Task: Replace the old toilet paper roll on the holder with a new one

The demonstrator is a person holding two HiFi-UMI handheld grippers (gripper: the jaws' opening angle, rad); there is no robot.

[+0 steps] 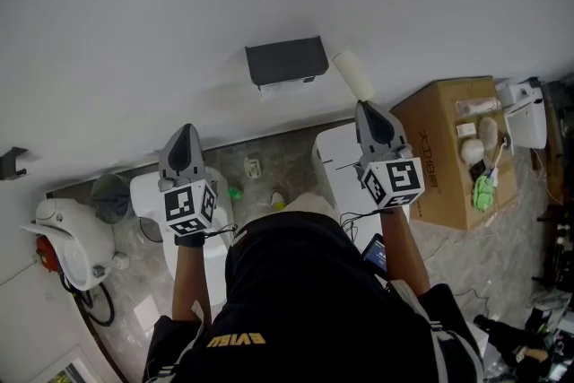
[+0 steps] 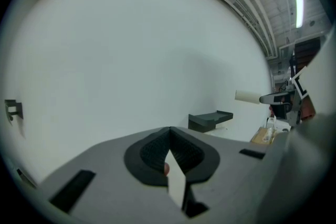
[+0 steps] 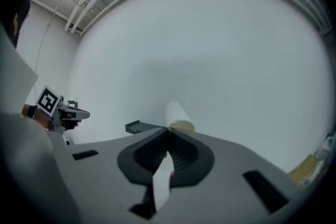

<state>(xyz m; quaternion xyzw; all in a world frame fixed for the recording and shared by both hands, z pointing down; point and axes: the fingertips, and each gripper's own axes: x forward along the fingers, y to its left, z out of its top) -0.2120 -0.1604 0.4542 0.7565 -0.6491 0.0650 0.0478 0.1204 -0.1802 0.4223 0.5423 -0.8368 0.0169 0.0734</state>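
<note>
A plain white wall (image 1: 179,4) is faced across the far side of the scene. A brown cardboard box (image 1: 444,159) is set on the floor at the right. A dark grey box-shaped holder (image 1: 287,61) is fixed to the wall. The left gripper (image 1: 186,130) is held near and left of the holder, its fingers (image 2: 152,153) pressed together on nothing. The right gripper (image 1: 364,107) is raised at the right, its fingers (image 3: 185,153) clamped on the end of a slim cream-white toilet paper roll (image 1: 353,76), which is carried in the air just right of the holder.
</note>
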